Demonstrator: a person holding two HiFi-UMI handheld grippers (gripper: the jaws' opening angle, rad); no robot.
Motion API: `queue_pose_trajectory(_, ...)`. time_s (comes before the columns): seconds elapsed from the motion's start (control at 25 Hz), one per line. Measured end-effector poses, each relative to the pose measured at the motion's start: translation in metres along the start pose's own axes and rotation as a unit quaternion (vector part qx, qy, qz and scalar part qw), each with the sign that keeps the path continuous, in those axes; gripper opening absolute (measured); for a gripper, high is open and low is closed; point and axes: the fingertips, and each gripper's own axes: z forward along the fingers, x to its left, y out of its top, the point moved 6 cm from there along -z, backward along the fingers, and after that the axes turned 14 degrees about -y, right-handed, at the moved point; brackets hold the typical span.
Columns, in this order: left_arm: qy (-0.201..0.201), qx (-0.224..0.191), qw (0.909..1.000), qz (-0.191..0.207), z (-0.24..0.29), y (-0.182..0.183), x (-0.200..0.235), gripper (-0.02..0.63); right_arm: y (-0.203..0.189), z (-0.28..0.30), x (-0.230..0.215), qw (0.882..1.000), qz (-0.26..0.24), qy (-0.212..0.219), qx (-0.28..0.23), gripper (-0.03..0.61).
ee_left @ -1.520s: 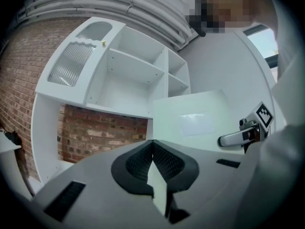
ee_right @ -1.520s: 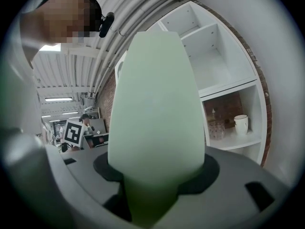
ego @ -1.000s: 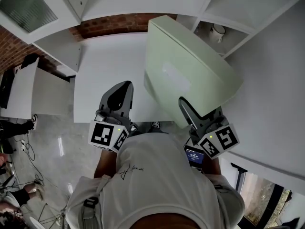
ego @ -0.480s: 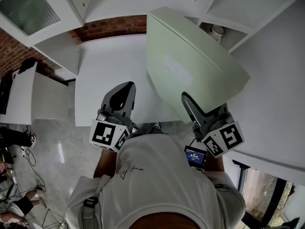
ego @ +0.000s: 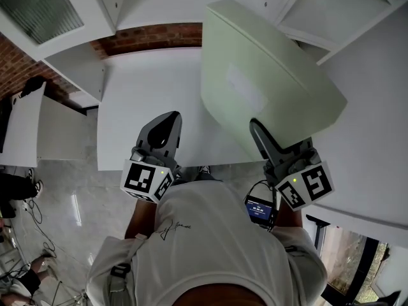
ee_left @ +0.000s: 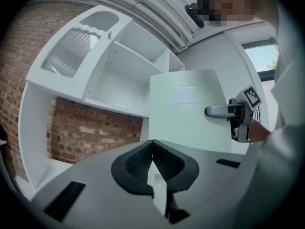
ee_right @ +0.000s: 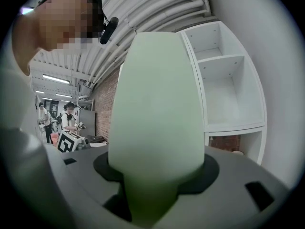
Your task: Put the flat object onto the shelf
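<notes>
The flat object point(ego: 271, 75), a pale green slab with a paler rectangular patch point(ego: 245, 89) on its broad face, is held up off the table point(ego: 143, 88) and tilted, its far end reaching toward the white shelf point(ego: 335, 8) at the upper right of the head view. Its near edge sits in the right gripper point(ego: 262, 138), whose jaws are clamped on it; in the right gripper view the slab point(ee_right: 155, 104) fills the gap between the jaws and rises straight ahead, with the open shelf compartments point(ee_right: 228, 87) just to its right. The left gripper point(ego: 162, 129) hangs over the near edge of the table, apart from the slab, its jaws closed tip to tip on nothing. From the left gripper view the slab point(ee_left: 186, 111) stands in front of the shelf unit point(ee_left: 126, 75), with the right gripper point(ee_left: 221, 110) pinching its side. A red brick wall point(ego: 146, 37) shows behind the table.
</notes>
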Motion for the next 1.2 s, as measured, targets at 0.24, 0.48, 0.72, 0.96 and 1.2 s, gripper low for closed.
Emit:
queue_pose_trajectory(0.24,-0.004,-0.003,1.0000,-0.003,-0.002,-0.001,0.004,0.014,0.014,0.002,-0.002,1.000,-0.018,-0.010,-0.012,0.275)
queue_pose_trajectory(0.48,-0.008,-0.005,0.9999,-0.004,-0.001,-0.002,0.004,0.014,0.029,0.002,-0.004,0.999,-0.036,-0.016,-0.027,0.275)
queue_pose_trajectory(0.72,-0.009,-0.012,0.9999,-0.004,-0.002,0.001,0.001,0.014,0.044,0.000,-0.006,0.998,-0.049,-0.022,-0.040,0.275)
queue_pose_trajectory(0.96,-0.007,-0.015,0.9999,-0.005,-0.006,0.003,0.003,0.014,0.060,0.004,-0.005,0.996,-0.061,-0.027,-0.056,0.273)
queue_pose_trajectory(1.2,-0.010,-0.015,0.9998,-0.005,-0.008,0.003,0.004,0.014,0.080,0.001,-0.005,0.992,-0.082,-0.039,-0.083,0.273)
